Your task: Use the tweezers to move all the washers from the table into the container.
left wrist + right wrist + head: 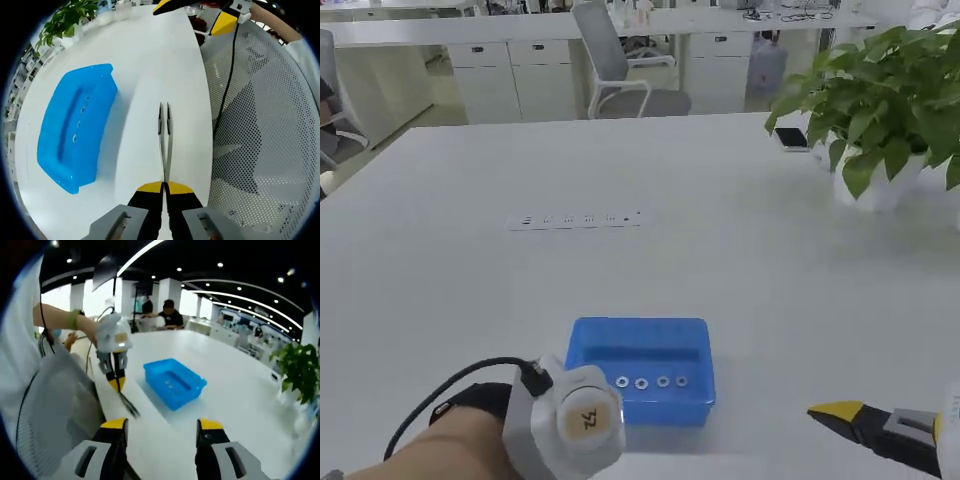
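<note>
Near the front edge of the worktop (740,250), left of centre, we hold the left gripper (163,187) with its fingers (150,188) clenched on the tweezers (164,140). The two slim tips lie close together and carry nothing that we can make out. In the left gripper view the tips reach out over bare worktop beside the blue container (655,408) rather than over it. The right gripper (162,424) waits at the near right, well apart from the container, its fingers (114,424) released and spread wide with nothing between them.

Four washers (642,382) lie in a row on the container floor, towards its near wall. Every washer we can find is already inside, so we judge the transfer to be at or very close to its end. The next move, as we see it, calls for a look across the worktop for any stray washer. If one turns up, we would need to part the tips, lower them around its rim and pinch gently, since so thin a ring could slip away flat. Otherwise the tweezers can be set down.
</note>
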